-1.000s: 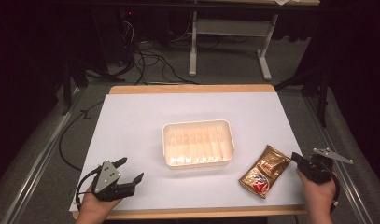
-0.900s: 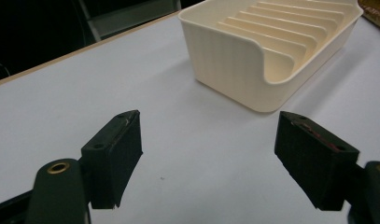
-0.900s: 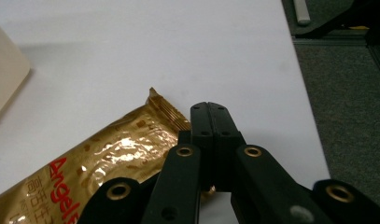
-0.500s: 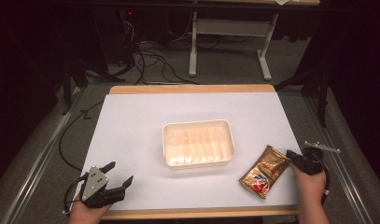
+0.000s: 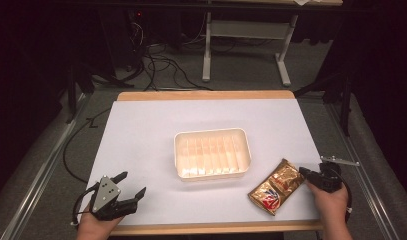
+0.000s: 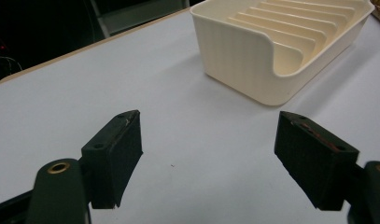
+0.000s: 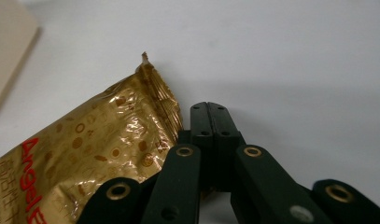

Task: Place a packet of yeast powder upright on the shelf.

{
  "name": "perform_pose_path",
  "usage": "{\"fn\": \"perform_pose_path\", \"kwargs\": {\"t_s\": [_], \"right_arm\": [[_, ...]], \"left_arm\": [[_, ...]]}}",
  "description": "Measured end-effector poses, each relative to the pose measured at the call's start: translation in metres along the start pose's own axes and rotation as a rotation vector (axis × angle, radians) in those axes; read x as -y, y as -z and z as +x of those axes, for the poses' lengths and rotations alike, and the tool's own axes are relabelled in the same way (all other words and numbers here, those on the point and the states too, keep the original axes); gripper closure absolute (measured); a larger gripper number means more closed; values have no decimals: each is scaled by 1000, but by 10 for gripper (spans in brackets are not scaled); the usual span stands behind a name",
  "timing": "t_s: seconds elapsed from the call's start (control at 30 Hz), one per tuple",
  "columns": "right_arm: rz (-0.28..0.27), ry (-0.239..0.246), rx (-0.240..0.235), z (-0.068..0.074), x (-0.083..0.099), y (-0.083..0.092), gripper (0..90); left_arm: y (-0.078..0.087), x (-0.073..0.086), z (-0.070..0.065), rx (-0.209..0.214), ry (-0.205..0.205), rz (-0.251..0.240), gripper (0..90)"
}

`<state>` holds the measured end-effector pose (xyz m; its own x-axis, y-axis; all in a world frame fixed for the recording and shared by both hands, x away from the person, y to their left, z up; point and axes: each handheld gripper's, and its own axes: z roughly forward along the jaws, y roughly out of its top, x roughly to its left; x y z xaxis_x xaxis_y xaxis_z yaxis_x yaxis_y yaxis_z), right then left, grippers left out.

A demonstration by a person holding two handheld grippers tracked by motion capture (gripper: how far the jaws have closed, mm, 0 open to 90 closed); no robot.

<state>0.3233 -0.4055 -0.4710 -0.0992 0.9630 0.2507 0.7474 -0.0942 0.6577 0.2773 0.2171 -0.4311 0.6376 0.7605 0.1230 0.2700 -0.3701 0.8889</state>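
Gold foil packet (image 5: 276,187) with red lettering, crinkled and shiny, lies flat on the white table (image 5: 156,130) near its front right edge, angled, just right of the cream ribbed tray (image 5: 212,153). Your right gripper (image 5: 304,172) sits low at the packet's crimped upper end (image 7: 155,88), jaws pressed together, nothing visibly between them; the foil edge lies against their side. Your left gripper (image 5: 132,184) rests near the front left corner, jaws spread wide over bare table, pointing toward the tray (image 6: 276,51).
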Motion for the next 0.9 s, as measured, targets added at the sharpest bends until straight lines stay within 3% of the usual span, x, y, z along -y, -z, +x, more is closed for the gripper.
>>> {"fn": "perform_pose_path", "kwargs": {"t_s": [0.13, 0.27, 0.37, 0.57, 0.73, 0.9], "right_arm": [[25, 46, -31, 15, 1, -1, 900], [6, 60, -16, 19, 2, 2, 890], [-44, 42, -19, 15, 3, 10, 852], [-83, 12, -34, 11, 7, 20, 799], [-106, -16, -45, 6, 12, 26, 698], [-113, -83, -114, -1, 19, 28, 567]], "left_arm": [[-2, -1, 0, 5, -4, -2, 236], [-4, -2, -1, 11, -9, -3, 236], [-6, -4, -1, 15, -11, -4, 236], [-12, -6, -3, 29, -20, -4, 236], [-16, -9, -5, 37, -34, -3, 236], [-20, -11, -7, 44, -43, -1, 236]]}}
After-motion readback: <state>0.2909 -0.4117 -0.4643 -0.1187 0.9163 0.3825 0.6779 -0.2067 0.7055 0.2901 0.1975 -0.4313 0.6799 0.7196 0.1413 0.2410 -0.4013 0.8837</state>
